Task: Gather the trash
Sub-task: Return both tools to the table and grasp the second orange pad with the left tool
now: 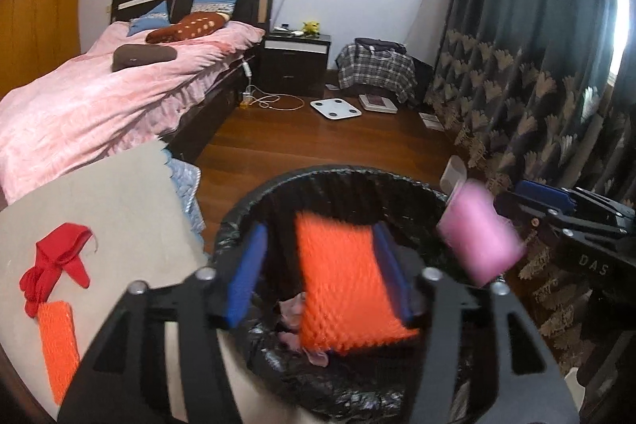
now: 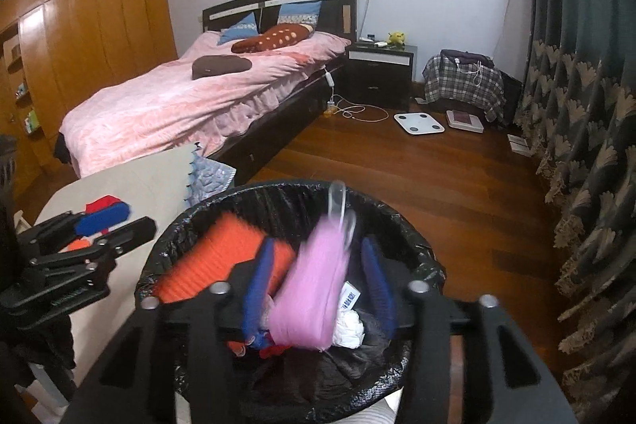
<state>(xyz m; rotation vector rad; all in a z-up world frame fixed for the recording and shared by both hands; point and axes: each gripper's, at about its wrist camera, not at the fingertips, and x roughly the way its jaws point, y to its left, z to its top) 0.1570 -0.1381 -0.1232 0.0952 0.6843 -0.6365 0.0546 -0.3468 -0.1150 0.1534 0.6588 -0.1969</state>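
Note:
A bin lined with a black bag [image 1: 274, 185] [image 2: 190, 221] stands below both grippers. My left gripper [image 1: 318, 277] is open over it, and an orange foam net [image 1: 346, 285] hangs blurred between its blue pads, touching only the right pad; it also shows in the right wrist view [image 2: 222, 257]. My right gripper [image 2: 318, 285] is open over the bin, and a blurred pink foam net [image 2: 314, 289] with a clear piece [image 2: 338, 197] sits between its pads, seemingly loose. From the left wrist view the pink net [image 1: 481, 233] is at the bin's right rim.
A beige-covered table [image 1: 119, 205] on the left holds a red ribbon [image 1: 55, 261] and another orange foam net [image 1: 57, 344]. The bin holds white, pink and dark scraps [image 2: 349, 324]. Beyond are a bed with a pink cover [image 1: 99, 94], a wooden floor [image 1: 338, 142] and curtains [image 1: 536, 86].

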